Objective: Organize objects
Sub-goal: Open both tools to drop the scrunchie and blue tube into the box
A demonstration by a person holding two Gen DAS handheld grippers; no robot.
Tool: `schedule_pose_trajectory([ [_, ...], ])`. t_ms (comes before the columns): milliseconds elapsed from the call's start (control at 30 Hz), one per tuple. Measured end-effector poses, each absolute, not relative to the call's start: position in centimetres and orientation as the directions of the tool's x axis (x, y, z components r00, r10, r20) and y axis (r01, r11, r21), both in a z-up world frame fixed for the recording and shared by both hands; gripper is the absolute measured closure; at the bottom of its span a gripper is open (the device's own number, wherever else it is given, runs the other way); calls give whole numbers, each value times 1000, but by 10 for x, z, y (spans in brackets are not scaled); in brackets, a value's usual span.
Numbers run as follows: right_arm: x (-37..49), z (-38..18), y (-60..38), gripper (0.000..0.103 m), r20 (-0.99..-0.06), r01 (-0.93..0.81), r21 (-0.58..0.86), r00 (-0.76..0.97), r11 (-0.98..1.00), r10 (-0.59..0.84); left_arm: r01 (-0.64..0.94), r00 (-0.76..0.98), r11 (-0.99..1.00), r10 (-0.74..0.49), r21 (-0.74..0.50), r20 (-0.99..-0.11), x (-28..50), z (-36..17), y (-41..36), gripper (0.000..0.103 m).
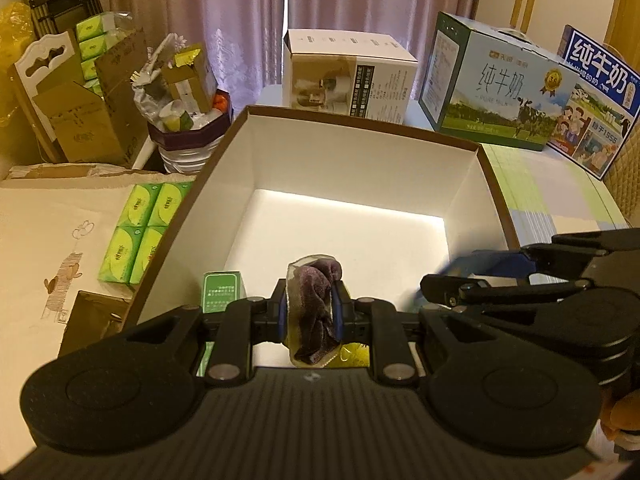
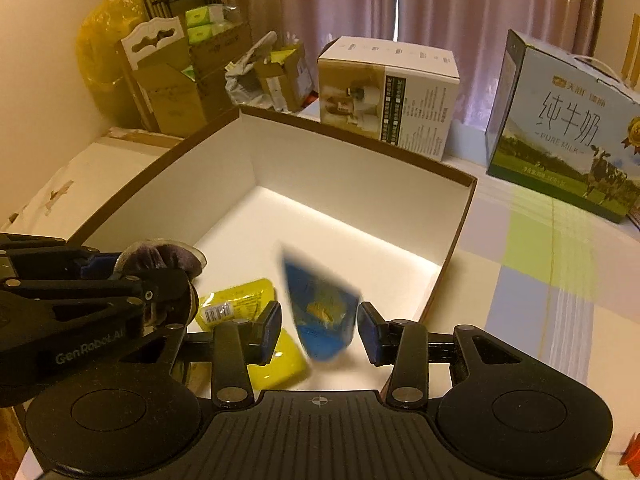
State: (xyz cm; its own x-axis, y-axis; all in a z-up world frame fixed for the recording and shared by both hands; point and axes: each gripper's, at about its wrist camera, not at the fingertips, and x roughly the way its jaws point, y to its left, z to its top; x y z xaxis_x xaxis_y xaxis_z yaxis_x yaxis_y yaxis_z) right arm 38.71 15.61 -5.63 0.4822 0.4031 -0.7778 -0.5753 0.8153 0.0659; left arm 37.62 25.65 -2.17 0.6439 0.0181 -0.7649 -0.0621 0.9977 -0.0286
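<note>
A large open box with white inside and brown rim [image 1: 360, 184] [image 2: 344, 168] stands on the table. My left gripper [image 1: 311, 312] is shut on a clear packet of purple fabric [image 1: 314, 308] and holds it over the box's near end; the packet also shows in the right wrist view [image 2: 160, 258]. My right gripper [image 2: 318, 326] is open, and a blurred blue packet [image 2: 320, 308] sits between its fingers, apart from both pads, over the box floor. A yellow packet [image 2: 240, 304] and a green box [image 1: 222, 290] lie in the box.
Green tissue packs [image 1: 140, 232] lie left of the box. A white carton [image 1: 348, 76] and milk cartons [image 1: 500, 92] stand behind it. Cardboard boxes and a full bin [image 1: 184, 120] crowd the back left. A checked tablecloth [image 2: 540, 280] lies to the right.
</note>
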Motion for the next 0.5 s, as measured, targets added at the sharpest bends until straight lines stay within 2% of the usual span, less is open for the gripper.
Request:
schedule_pose_trajectory([
  [367, 383, -53, 148, 60, -762, -583, 103, 474, 806, 441, -46, 633, 999, 11, -23, -774, 387, -28, 253, 81],
  [400, 381, -51, 147, 59, -758, -584, 105, 477, 805, 446, -44, 634, 999, 10, -24, -774, 387, -28, 253, 79],
  [433, 380, -50, 146, 57, -754, -583, 106, 481, 806, 447, -43, 635, 999, 8, -24, -773, 387, -28, 253, 71],
  [500, 377, -48, 143, 54, -750, -577, 109, 487, 809, 449, -47, 640, 999, 17, -17, -768, 386, -26, 254, 64],
])
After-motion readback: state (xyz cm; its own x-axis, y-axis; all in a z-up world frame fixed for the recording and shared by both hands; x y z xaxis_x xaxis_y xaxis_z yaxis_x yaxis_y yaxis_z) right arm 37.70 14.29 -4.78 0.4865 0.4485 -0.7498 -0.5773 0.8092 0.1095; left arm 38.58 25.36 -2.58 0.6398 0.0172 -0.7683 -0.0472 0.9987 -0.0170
